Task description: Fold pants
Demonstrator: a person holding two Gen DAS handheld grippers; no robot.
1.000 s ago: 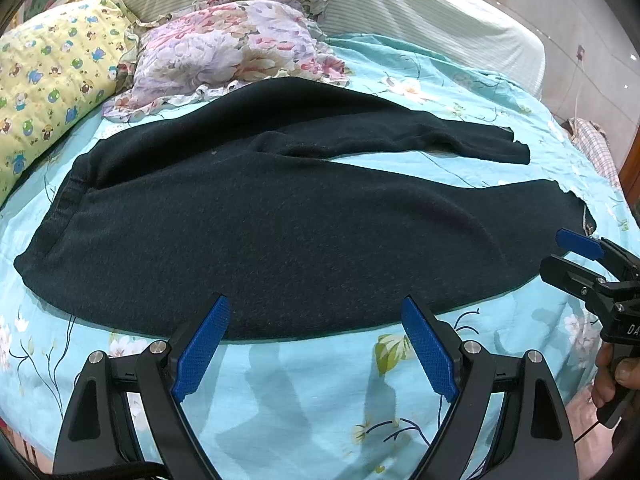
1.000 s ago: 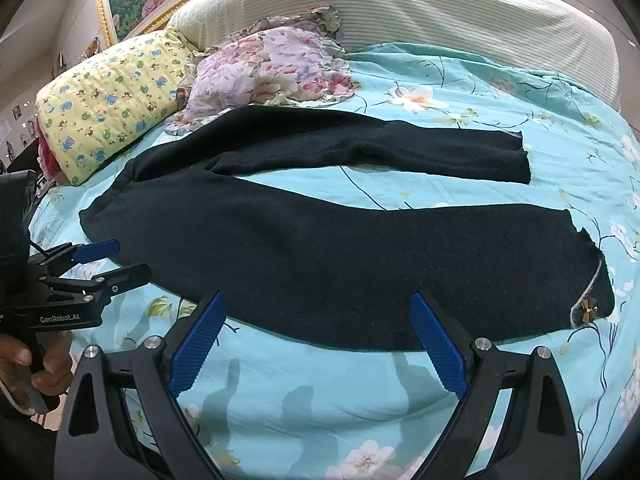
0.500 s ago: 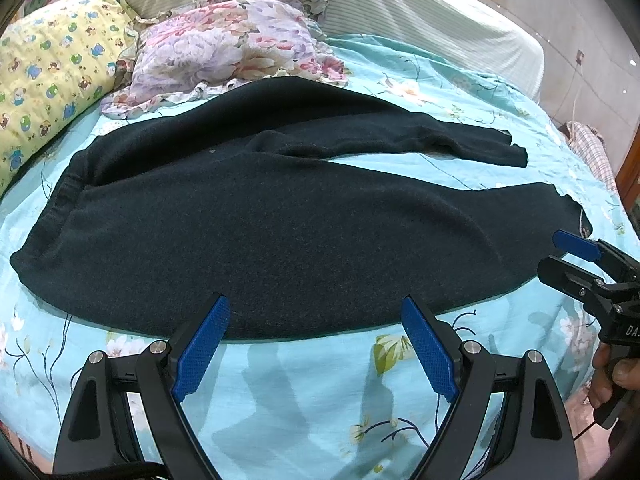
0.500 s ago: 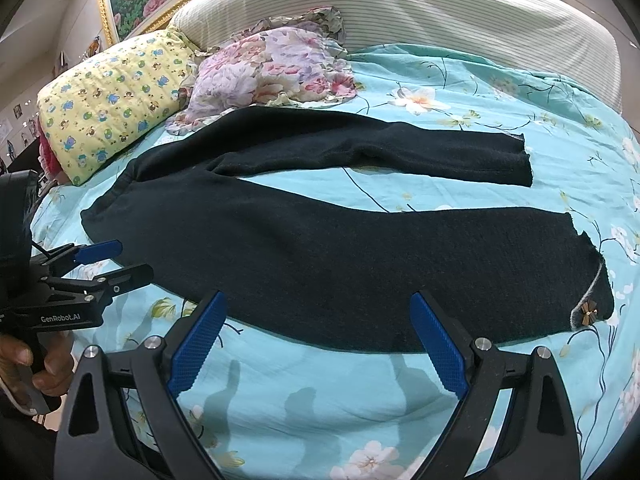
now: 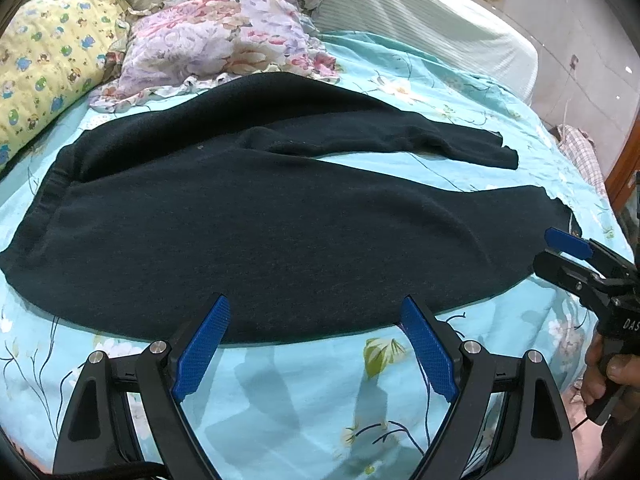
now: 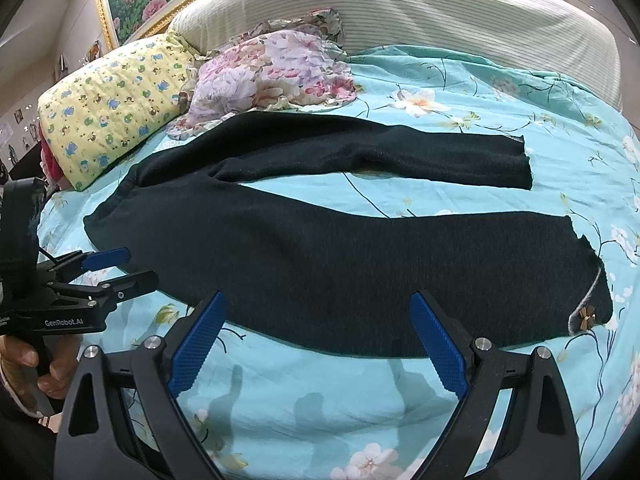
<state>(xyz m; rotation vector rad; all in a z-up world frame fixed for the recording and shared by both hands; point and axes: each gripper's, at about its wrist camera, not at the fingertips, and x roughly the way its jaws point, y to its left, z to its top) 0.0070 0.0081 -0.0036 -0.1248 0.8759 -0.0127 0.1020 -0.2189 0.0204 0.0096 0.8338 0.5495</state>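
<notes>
Since the earlier pictures very little had moved: our left wrist view had swung a little, so the yellow pillow (image 5: 44,64) slid toward its left edge, and the pants stayed where they were. We held the left gripper (image 5: 316,336) low over the near edge of the bed, with its blue fingers (image 5: 202,354) spread wide and nothing between them. Our right gripper (image 6: 320,340) was also spread wide and empty, near the same edge but further toward the leg ends.

The black pants (image 6: 360,256) lay flat on the turquoise flowered sheet (image 6: 304,400), not yet folded. Their waistband (image 5: 44,204) pointed to the yellow pillow, and the two legs ran apart toward the other side, with a strip of sheet between them. The near leg had a small flower ornament (image 6: 585,315) at its cuff. A floral pink pillow (image 6: 272,68) lay just beyond the far leg, touching its upper edge.
</notes>
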